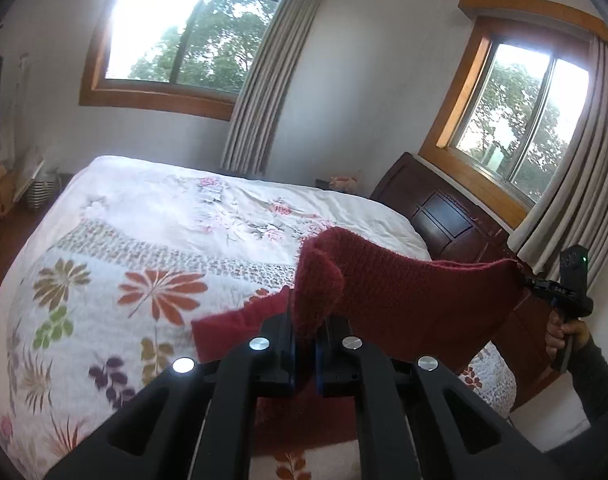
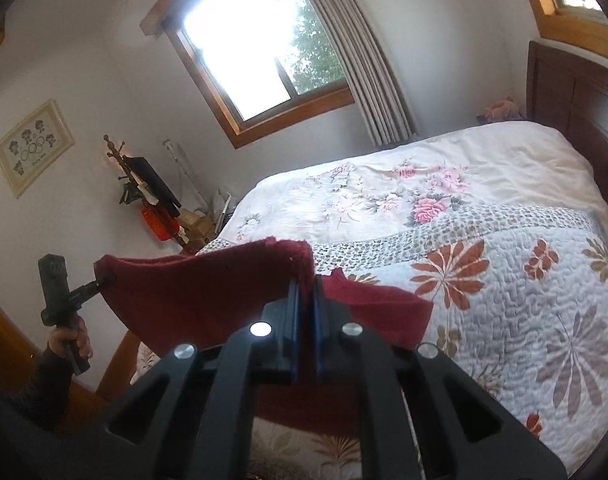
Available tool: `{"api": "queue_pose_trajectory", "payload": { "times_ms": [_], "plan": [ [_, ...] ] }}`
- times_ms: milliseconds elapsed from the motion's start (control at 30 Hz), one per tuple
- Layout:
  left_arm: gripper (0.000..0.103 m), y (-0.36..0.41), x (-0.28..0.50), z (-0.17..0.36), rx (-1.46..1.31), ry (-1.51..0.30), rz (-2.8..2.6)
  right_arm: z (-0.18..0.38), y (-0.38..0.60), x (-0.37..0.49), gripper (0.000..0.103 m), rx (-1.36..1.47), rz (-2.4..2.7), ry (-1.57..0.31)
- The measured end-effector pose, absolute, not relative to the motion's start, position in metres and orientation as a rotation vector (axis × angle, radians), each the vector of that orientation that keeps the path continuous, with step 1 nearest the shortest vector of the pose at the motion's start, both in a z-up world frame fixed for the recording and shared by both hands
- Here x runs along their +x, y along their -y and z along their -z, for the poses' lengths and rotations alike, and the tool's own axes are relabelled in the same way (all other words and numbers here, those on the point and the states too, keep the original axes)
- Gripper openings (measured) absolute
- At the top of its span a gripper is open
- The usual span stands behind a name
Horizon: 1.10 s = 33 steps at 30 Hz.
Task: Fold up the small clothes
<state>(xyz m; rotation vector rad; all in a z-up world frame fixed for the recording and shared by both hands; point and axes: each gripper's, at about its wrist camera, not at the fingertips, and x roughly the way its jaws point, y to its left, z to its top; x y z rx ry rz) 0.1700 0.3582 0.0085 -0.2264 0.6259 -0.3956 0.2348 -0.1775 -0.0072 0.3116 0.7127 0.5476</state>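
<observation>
A dark red knitted garment hangs stretched in the air above the bed between both grippers. My left gripper is shut on one bunched corner of it, and the fabric bulges up over the fingers. In the left wrist view the right gripper pinches the far corner at right. My right gripper is shut on that corner of the red garment. In the right wrist view the left gripper holds the other corner at left. A lower part of the garment droops onto the quilt.
The bed carries a white floral quilt with a dark wooden headboard at its far end. Curtained windows line the walls. A coat stand and boxes stand by the bed's far side. A hand grips the right tool.
</observation>
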Motion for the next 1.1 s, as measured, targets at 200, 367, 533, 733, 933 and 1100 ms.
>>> {"api": "queue_pose_trajectory", "payload": {
  "times_ms": [200,367,533,733,933,1100],
  "plan": [
    [0.006,-0.359,0.237,0.014,-0.254,-0.721,0.436,0.036,0.171,0.297,0.005,0.309,-0.536,-0.805],
    [0.006,-0.366,0.296,0.05,-0.322,-0.835,0.439,0.073,0.169,0.353,0.005,0.322,-0.499,-0.919],
    [0.006,-0.366,0.355,0.105,-0.378,-0.999,0.42,0.118,0.162,0.398,0.005,0.31,-0.452,-1.036],
    [0.006,-0.373,0.398,0.182,-0.491,-1.239,0.341,0.175,0.152,0.439,0.005,0.275,-0.391,-1.186],
    [0.006,-0.384,0.413,0.205,-0.599,-1.272,0.321,0.2,0.155,0.457,0.005,0.298,-0.368,-1.226],
    [0.006,-0.381,0.425,0.172,-0.552,-1.211,0.374,0.175,0.157,0.459,0.005,0.312,-0.399,-1.165]
  ]
}}
